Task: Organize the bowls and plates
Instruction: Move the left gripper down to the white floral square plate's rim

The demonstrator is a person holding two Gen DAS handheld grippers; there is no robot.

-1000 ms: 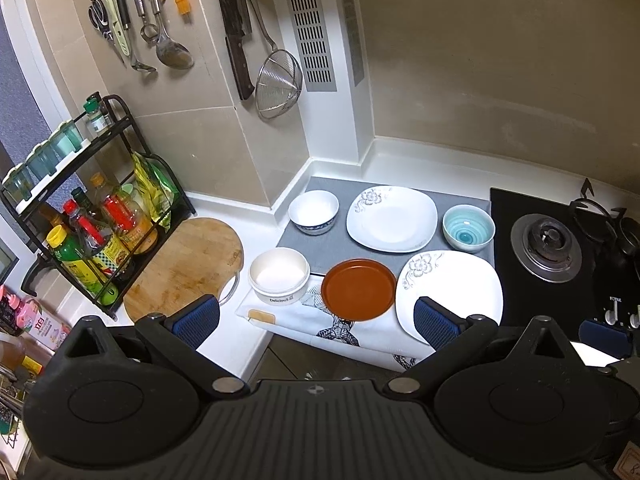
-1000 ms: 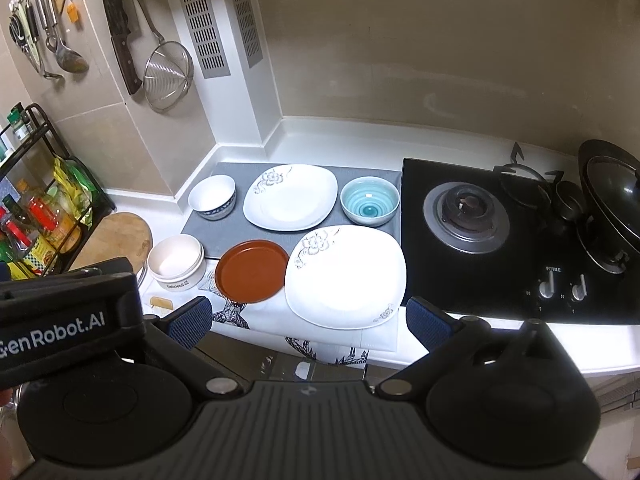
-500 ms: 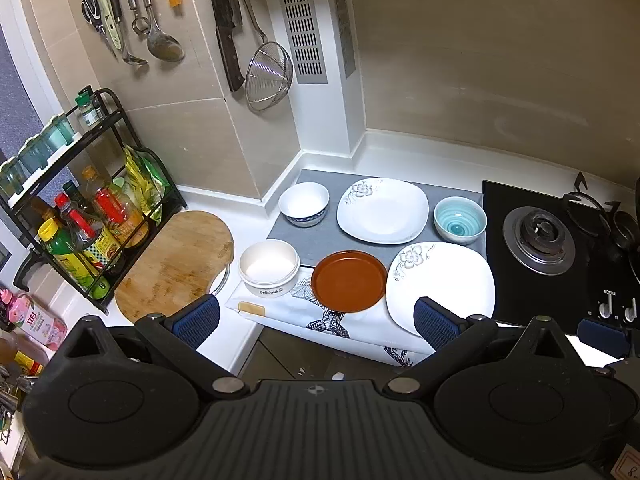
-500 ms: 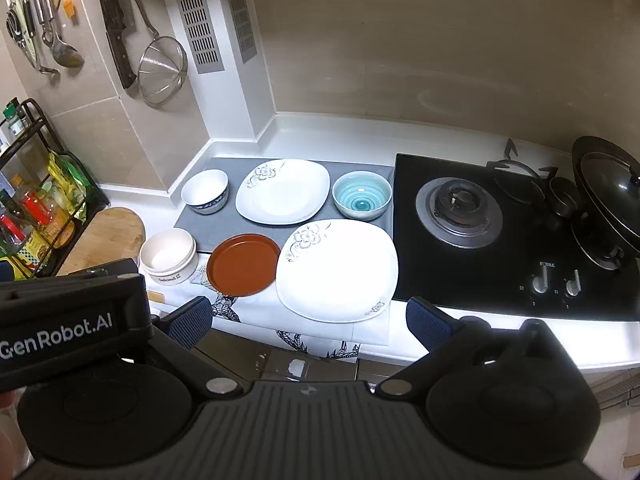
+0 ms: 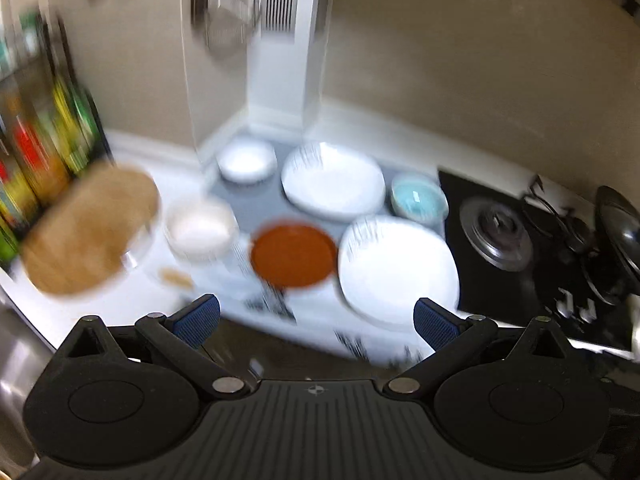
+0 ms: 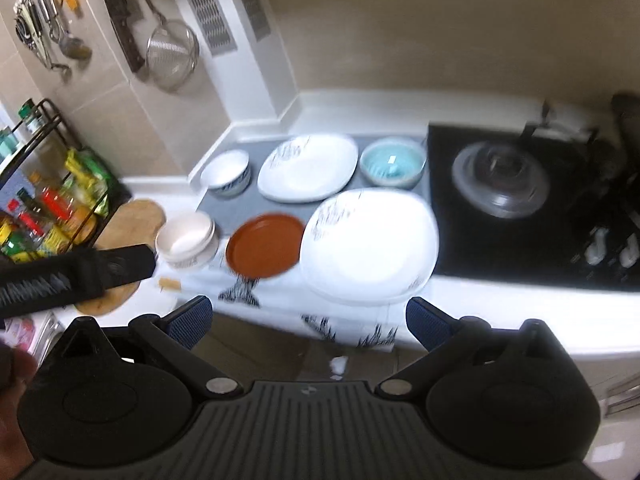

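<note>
Brown plate (image 6: 265, 246) seemingly touches white plate (image 6: 370, 245).

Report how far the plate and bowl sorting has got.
Done: nothing visibly; no dishes are stacked. The brown plate, two white plates and three bowls lie separately. In hand: nothing; left gripper and right gripper are open, short of the counter. Left: all grouping.

Glossy ceramic white plate (image 6: 368, 244), matt brown plate (image 6: 265, 246), wooden board (image 5: 90, 228), metal strainer (image 6: 173, 55)
</note>
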